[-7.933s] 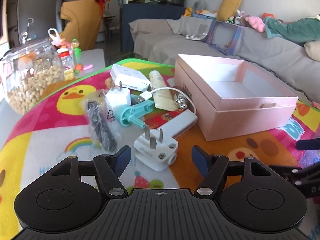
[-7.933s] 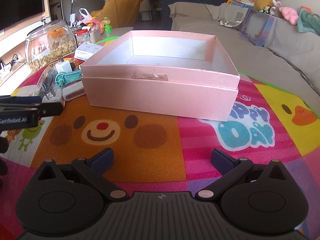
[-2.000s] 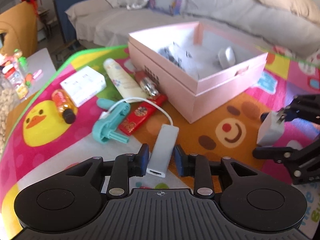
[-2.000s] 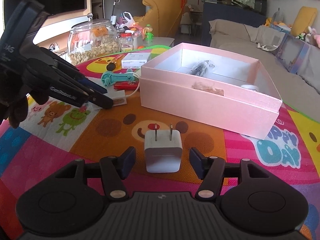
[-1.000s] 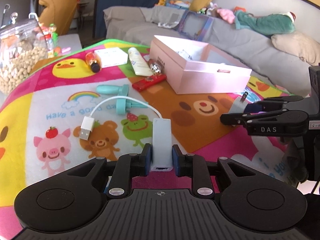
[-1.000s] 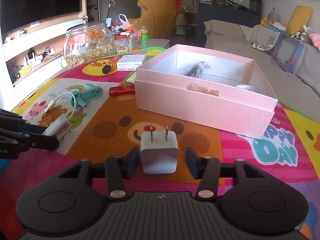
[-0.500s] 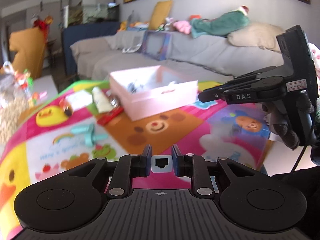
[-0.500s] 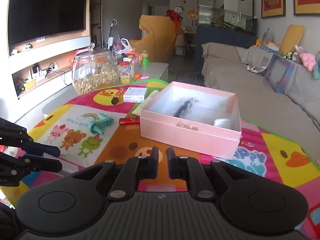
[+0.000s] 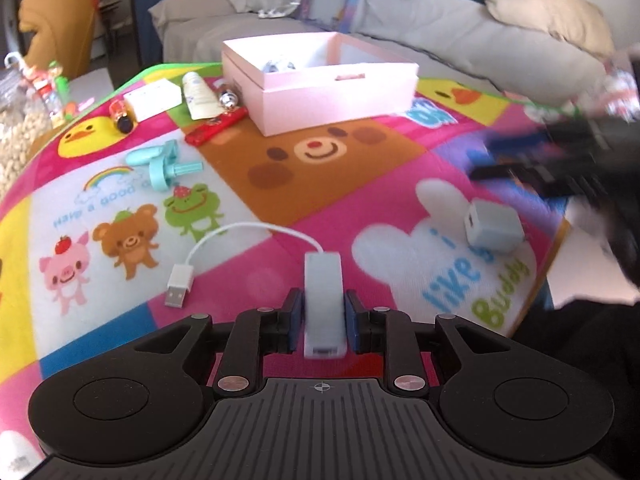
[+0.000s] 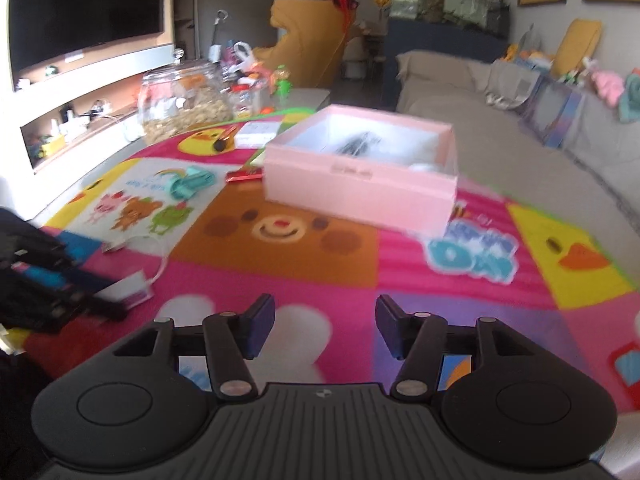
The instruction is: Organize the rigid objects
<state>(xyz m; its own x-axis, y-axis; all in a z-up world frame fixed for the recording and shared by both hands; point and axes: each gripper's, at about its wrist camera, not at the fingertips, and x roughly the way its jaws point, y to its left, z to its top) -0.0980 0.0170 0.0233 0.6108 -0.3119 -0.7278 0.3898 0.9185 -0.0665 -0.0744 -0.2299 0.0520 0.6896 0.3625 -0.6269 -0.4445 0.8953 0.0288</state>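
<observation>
My left gripper (image 9: 323,312) is shut on a white USB adapter (image 9: 322,280). Its thin cable loops left to a USB plug (image 9: 179,291) resting on the play mat. A white charger plug (image 9: 494,227) lies loose on the mat at the right, just below my blurred right gripper (image 9: 560,160). In the right wrist view the jaws of my right gripper (image 10: 326,322) are opening and nothing sits between them. The pink open box (image 9: 332,92) stands at the far side of the mat with a few items inside; it also shows ahead in the right wrist view (image 10: 360,188).
Left of the box lie a teal tool (image 9: 160,164), a red flat packet (image 9: 216,128), a cream tube (image 9: 200,96), a small white carton (image 9: 152,98) and a little bottle (image 9: 122,118). A glass jar (image 10: 184,100) stands beyond the mat. The mat's edge runs close behind the charger plug.
The charger plug, between the right fingers a second ago, now lies on the mat. The right gripper went from shut to open. The left gripper, still holding the adapter, tipped down toward the mat.
</observation>
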